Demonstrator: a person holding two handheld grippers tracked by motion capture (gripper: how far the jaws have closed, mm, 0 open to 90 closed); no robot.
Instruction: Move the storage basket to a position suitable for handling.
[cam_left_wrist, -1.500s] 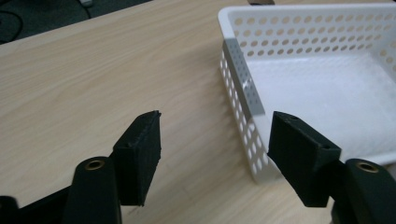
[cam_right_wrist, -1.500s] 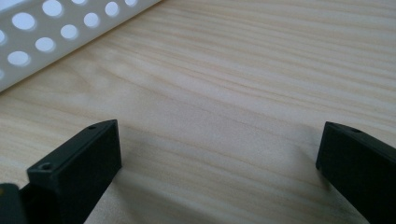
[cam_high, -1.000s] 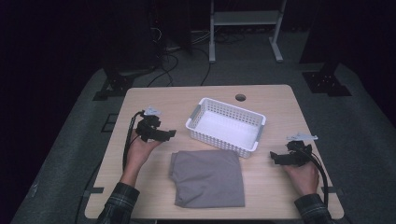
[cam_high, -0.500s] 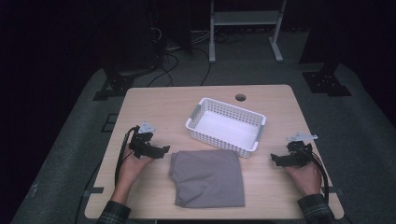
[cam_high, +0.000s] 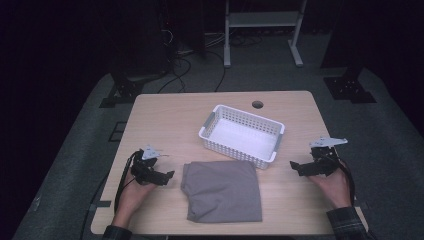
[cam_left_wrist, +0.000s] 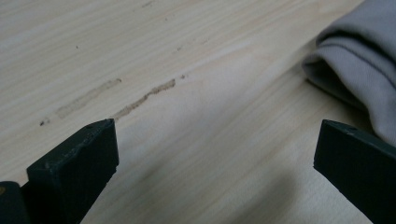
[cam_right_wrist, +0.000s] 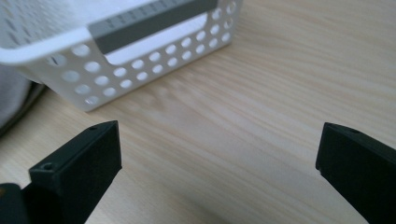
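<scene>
A folded grey cloth (cam_high: 222, 190) lies on the wooden table (cam_high: 170, 115), just in front of a white perforated basket (cam_high: 239, 149) with grey handles. My left gripper (cam_high: 167, 176) sits low over the table to the left of the cloth. It points at the cloth's folded edge (cam_left_wrist: 364, 60). Its jaws have just been opening and stand wide, with bare wood between them (cam_left_wrist: 215, 149). My right gripper (cam_high: 296, 166) is open to the right of the cloth, aimed at the basket's near corner (cam_right_wrist: 140, 60), with nothing between its jaws (cam_right_wrist: 219, 149).
A round cable hole (cam_high: 257, 104) is in the table behind the basket. Bare wood lies to the left of the basket. Beyond the table there is dark floor with cables and a white metal stand (cam_high: 262, 30).
My left hand has drawn back from beside the basket toward the near edge and sunk to the cloth's left side, its jaws spreading. My right hand has lifted slightly.
</scene>
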